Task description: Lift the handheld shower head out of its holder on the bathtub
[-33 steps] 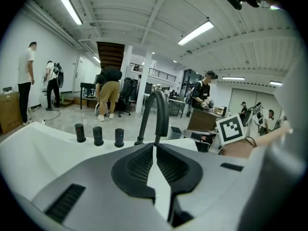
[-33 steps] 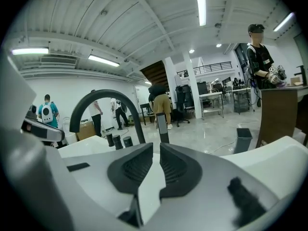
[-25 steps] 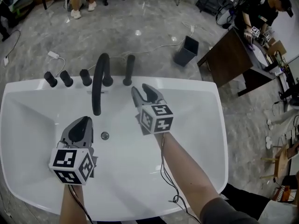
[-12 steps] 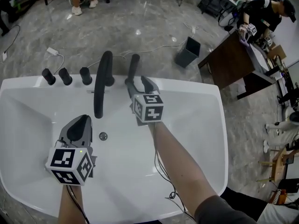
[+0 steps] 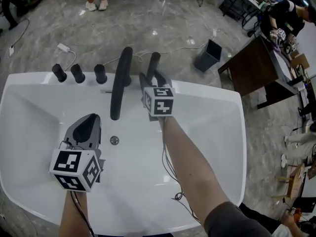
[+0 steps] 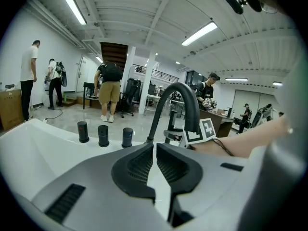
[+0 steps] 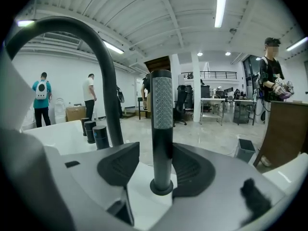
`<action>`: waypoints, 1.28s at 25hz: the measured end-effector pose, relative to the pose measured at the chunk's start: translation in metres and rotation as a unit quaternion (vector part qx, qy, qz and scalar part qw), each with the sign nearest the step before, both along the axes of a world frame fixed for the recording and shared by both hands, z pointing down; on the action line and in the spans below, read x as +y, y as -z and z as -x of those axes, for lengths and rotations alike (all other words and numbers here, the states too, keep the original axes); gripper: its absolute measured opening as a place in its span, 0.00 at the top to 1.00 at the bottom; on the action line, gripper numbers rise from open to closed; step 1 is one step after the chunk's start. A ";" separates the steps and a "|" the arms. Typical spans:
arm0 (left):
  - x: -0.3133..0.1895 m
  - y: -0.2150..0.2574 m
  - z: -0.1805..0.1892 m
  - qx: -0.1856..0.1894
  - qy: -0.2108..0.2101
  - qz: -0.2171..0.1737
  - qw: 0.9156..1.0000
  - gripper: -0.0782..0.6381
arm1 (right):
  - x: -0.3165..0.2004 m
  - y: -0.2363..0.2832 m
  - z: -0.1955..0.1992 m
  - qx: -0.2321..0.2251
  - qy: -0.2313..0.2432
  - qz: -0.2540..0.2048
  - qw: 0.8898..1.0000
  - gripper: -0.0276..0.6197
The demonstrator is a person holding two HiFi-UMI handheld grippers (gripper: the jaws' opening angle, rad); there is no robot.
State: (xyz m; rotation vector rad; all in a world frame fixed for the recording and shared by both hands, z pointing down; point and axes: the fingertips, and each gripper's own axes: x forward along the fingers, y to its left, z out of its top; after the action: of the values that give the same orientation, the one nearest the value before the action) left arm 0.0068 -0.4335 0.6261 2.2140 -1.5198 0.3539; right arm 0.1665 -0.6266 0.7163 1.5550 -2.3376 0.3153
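The handheld shower head (image 5: 153,63) is a slim black stick that stands upright in its holder on the white bathtub's back rim (image 5: 207,90). My right gripper (image 5: 151,77) is open, with one jaw on each side of the stick's lower part. In the right gripper view the shower head (image 7: 162,124) rises between the pads of the right gripper (image 7: 156,150), with a gap on the left side. My left gripper (image 5: 89,118) hovers over the tub's inside near the drain (image 5: 114,140). The left gripper (image 6: 155,146) is shut and holds nothing.
A black arched faucet spout (image 5: 120,83) stands just left of the shower head and reaches over the basin. Three black knobs (image 5: 78,73) line the rim further left. A dark bin (image 5: 208,55) and cables lie on the floor behind; people stand around the room.
My right gripper has moved forward from over the tub to the shower head, and its jaws now stand on either side of the stick. The left gripper has kept still.
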 end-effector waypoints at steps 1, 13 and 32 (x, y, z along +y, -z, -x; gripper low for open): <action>0.001 0.000 0.001 0.001 0.000 -0.001 1.000 0.85 | -0.001 0.000 -0.001 0.002 -0.004 -0.002 1.000 0.62; 0.013 0.004 0.008 0.007 -0.003 -0.005 1.000 0.85 | -0.015 0.003 -0.001 0.037 0.008 0.009 0.999 0.74; 0.033 0.050 -0.005 0.008 -0.030 -0.004 1.000 0.85 | 0.041 0.117 -0.018 0.031 0.030 -0.044 0.998 0.74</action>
State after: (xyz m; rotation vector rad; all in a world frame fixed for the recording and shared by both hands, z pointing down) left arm 0.0122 -0.4003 0.5760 2.2677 -1.4513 0.3486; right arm 0.1848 -0.5858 0.5998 1.5073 -2.3736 0.1499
